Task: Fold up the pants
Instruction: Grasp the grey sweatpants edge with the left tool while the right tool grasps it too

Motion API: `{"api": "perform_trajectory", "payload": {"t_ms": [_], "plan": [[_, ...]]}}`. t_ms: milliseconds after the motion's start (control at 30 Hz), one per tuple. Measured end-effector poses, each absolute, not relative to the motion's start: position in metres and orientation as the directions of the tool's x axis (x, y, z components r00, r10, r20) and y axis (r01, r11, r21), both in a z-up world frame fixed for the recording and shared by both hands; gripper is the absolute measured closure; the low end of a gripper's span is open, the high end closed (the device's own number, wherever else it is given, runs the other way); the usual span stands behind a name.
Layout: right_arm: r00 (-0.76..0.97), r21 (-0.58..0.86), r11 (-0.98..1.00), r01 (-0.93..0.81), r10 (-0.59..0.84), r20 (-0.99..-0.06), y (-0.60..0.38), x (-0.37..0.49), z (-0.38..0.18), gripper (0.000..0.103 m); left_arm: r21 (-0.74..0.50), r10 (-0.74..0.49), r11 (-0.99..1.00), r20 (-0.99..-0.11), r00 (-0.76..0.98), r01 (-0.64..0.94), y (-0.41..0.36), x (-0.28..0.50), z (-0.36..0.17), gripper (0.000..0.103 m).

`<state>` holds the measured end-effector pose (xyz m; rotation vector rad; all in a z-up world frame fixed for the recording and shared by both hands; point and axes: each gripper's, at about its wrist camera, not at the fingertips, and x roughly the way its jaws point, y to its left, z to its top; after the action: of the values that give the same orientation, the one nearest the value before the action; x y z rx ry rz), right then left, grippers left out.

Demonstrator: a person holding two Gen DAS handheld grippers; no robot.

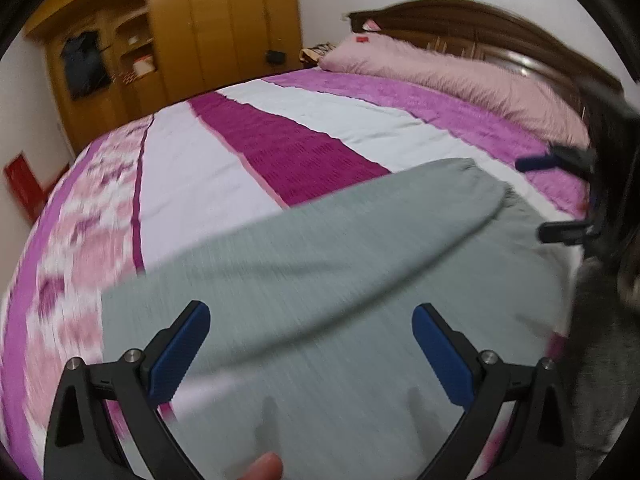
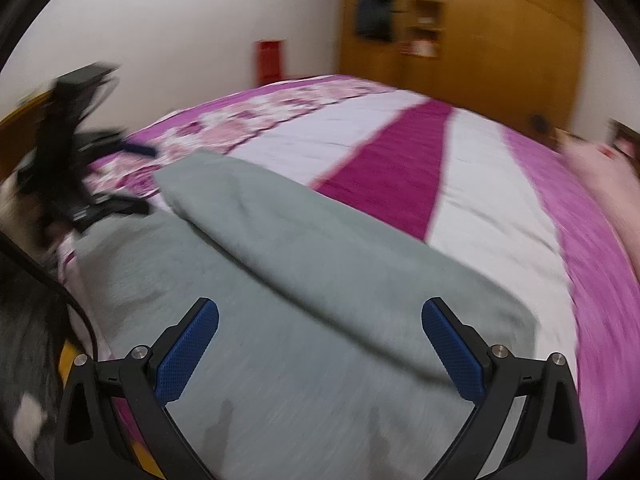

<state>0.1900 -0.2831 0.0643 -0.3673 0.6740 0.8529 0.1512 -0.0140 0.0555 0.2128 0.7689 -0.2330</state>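
I see the grey pants (image 1: 320,280) folded leg over leg on the bed (image 1: 192,184); lengthwise folds remain. My left claw (image 1: 311,354) and right claw (image 2: 320,350) hang spread, empty.

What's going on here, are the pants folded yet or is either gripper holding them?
A person is working with two handheld grippers over grey-green knit pants spread on a bed with a pink, magenta and white striped bedspread. The left gripper and right gripper both hang open above the fabric, gripping nothing. One layer of the pants lies folded over another; whether the fold is finished is unclear.
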Motion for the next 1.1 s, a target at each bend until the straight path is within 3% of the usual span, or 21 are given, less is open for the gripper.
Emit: {"api": "perform_trajectory", "payload": {"t_ms": [133,200,233,333,467,567,767,833,867,900,933,1000,1100], "plan": [[0.333,0.008,0.503,-0.864,0.585,-0.74,-0.26,0.26,0.057,0.009,0.144,-0.14,0.924,-0.735,0.664,0.354,-0.007,0.219,0.046,0.0],[0.279,0.021,0.467,-0.884,0.562,-0.779,-0.244,0.301,0.046,0.027,0.165,-0.125,0.913,-0.757,0.641,0.372,-0.002,0.256,0.034,0.0],[0.254,0.029,0.453,-0.891,0.549,-0.796,-0.235,0.319,0.04,0.029,0.162,-0.123,0.911,-0.77,0.626,0.379,0.001,0.273,0.027,0.001],[0.191,0.03,0.408,-0.913,0.49,-0.851,-0.218,0.356,0.013,0.03,0.16,-0.115,0.902,-0.806,0.58,0.401,0.012,0.315,0.002,0.004],[0.144,-0.006,0.357,-0.934,0.361,-0.921,-0.204,0.394,-0.029,0.035,0.258,-0.024,0.867,-0.834,0.552,0.427,0.025,0.346,-0.035,0.006],[0.078,0.051,0.328,-0.943,0.371,-0.925,-0.204,0.407,-0.034,0.035,0.187,-0.095,0.867,-0.848,0.522,0.462,0.04,0.353,-0.041,0.005],[-0.014,0.125,0.321,-0.939,0.326,-0.945,-0.206,0.42,-0.033,0.037,0.174,-0.136,0.822,-0.865,0.483,0.542,0.045,0.343,-0.042,0.006],[-0.009,0.108,0.304,-0.947,0.31,-0.951,-0.202,0.42,-0.032,0.039,0.116,-0.165,0.836,-0.879,0.447,0.537,0.049,0.347,-0.042,0.016],[-0.008,0.103,0.298,-0.949,0.304,-0.953,-0.202,0.42,-0.031,0.044,0.087,-0.189,0.831,-0.884,0.427,0.549,0.047,0.346,-0.04,0.029],[-0.009,0.101,0.291,-0.951,0.301,-0.954,-0.201,0.419,-0.03,0.052,0.078,-0.204,0.824,-0.883,0.422,0.561,0.046,0.345,-0.038,0.045],[-0.003,0.091,0.282,-0.955,0.298,-0.955,-0.199,0.416,-0.028,0.059,0.071,-0.216,0.815,-0.883,0.416,0.576,0.044,0.343,-0.037,0.053],[-0.009,0.087,0.251,-0.964,0.299,-0.954,-0.195,0.409,-0.023,0.088,0.07,-0.225,0.798,-0.887,0.404,0.598,0.04,0.339,-0.035,0.077],[0.016,0.054,0.233,-0.971,0.287,-0.958,-0.191,0.402,-0.016,0.099,0.074,-0.223,0.783,-0.893,0.39,0.618,0.036,0.335,-0.03,0.096]]}}
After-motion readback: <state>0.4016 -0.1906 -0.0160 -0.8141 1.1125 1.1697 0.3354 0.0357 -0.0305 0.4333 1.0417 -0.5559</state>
